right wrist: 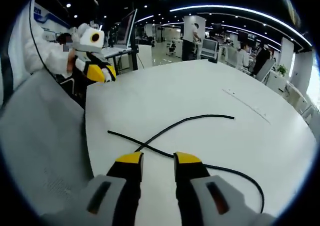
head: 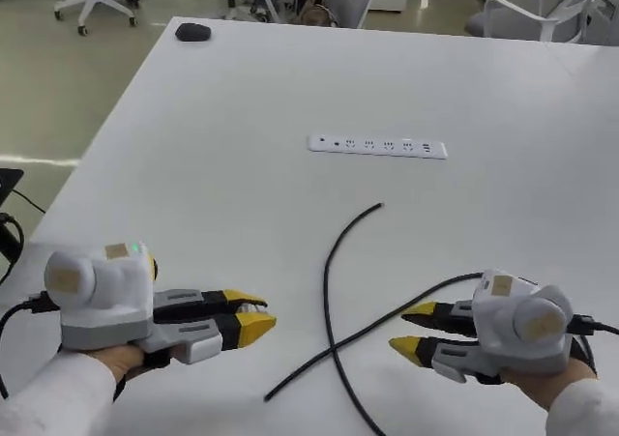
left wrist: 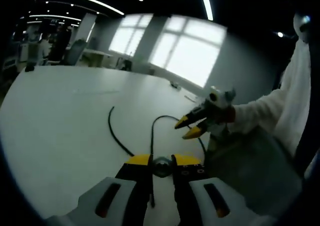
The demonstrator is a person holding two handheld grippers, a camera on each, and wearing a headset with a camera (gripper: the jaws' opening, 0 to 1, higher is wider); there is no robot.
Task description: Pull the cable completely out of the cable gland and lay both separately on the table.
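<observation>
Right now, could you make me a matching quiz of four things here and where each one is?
1 thin black cable
2 long white power strip
3 small round grey cable gland
4 black oval mouse

a far corner of the white table
b between the left gripper jaws
c crossing itself on the table
d mid-table, beyond the cable

Pairs: 1c, 2d, 3b, 4a

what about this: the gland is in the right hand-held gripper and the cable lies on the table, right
No: the gland sits in the left hand-held gripper, as the left gripper view shows; the cable does lie on the table.
</observation>
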